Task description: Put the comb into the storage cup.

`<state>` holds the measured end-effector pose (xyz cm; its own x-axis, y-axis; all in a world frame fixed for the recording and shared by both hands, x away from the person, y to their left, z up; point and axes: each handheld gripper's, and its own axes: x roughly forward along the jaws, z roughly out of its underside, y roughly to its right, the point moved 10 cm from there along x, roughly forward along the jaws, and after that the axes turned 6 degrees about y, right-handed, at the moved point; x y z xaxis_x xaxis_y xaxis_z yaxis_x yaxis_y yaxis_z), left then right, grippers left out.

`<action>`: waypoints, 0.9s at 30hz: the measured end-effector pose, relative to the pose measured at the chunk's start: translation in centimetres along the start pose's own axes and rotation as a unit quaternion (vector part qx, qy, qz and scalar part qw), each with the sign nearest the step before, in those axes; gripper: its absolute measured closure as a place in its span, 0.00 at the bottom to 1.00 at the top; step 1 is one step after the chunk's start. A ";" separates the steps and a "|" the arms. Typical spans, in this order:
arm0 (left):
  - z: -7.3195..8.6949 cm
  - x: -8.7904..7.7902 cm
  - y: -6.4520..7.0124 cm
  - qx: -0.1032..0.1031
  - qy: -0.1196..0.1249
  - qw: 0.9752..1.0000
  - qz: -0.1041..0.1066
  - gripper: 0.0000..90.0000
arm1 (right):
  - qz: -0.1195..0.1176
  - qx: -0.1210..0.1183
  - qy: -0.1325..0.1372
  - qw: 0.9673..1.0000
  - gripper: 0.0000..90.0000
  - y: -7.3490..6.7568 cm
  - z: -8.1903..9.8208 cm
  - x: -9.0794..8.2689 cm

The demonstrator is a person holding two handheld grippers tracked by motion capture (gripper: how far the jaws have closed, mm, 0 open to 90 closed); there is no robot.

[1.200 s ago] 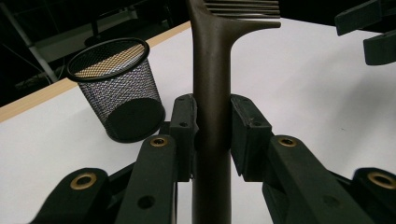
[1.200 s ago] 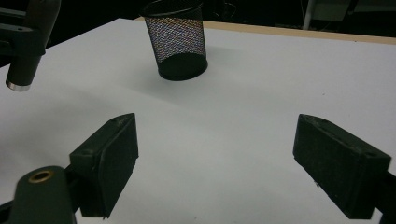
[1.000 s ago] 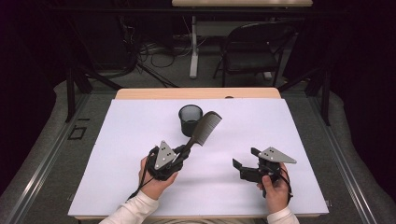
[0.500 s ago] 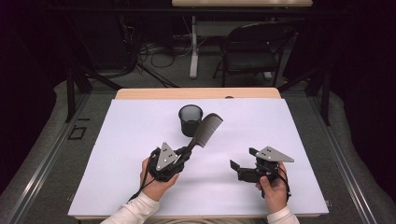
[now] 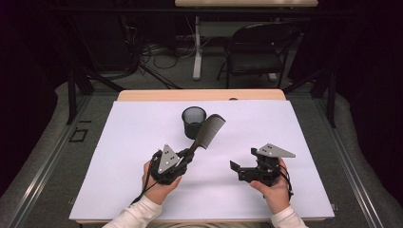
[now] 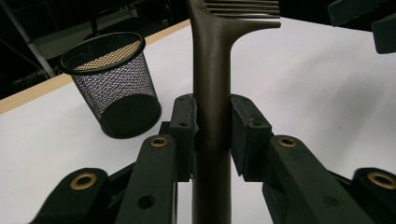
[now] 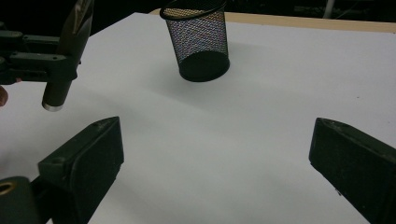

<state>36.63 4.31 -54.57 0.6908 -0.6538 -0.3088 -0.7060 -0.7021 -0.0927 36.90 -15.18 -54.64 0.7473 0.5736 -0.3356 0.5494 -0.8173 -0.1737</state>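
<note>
Spreading across most of the high view, the counter (image 5: pixel 142 190) carries a white sheet over its wooden top, with a strip of bare wood showing along the far edge. Beyond it, on the floor, stands a dark folding chair (image 5: pixel 259 52) beside a pale table leg.

On the sheet, towards the far middle, a black mesh cup (image 5: pixel 194 121) stands upright and open-topped; the left gripper view shows it (image 6: pixel 112 84) just left of the comb's handle, and the right gripper view has it (image 7: pixel 200 39) resting well ahead on the white surface.

The left claw (image 5: pixel 187 159), held in the person's left hand (image 5: pixel 159 187), is clamped on the handle of a dark comb (image 5: pixel 205 135). In the left gripper view both pads press the handle from either side, and the comb (image 6: pixel 212 93) rises straight out between them, its teeth starting at the top edge. From above, the comb slants up and away to the right, its toothed end raised off the sheet and near the cup's right side without visibly touching it.

The right claw (image 5: pixel 236 167), in the right hand (image 5: pixel 273 190), sits well apart on the right and points left. Its jaws have just been opening and stand wide, with only bare sheet between them in the right gripper view.
</note>
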 end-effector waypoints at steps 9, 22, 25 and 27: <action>-0.1 -0.1 0.0 0.001 0.004 1.000 -0.001 0.80 | -0.011 0.003 -0.002 1.000 0.02 -0.8 -1.5 0.6; 0.0 0.0 -0.1 -0.001 0.002 1.000 -0.003 0.80 | -0.038 0.019 0.006 0.999 0.04 -2.2 -4.0 1.9; 0.0 -0.1 -0.2 -0.004 0.003 1.000 -0.003 0.80 | -0.040 0.022 0.010 0.999 0.07 -2.5 -4.5 2.1; 0.0 -0.1 -0.2 -0.004 0.002 1.000 -0.004 0.80 | -0.045 0.024 0.014 0.999 0.12 -2.8 -4.8 2.2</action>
<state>36.75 4.50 -54.55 0.6966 -0.6501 -0.3036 -0.6997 -0.7092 -0.0868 38.77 -11.38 -50.49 0.7069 0.6449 -0.2906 0.5964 -0.7643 -0.2453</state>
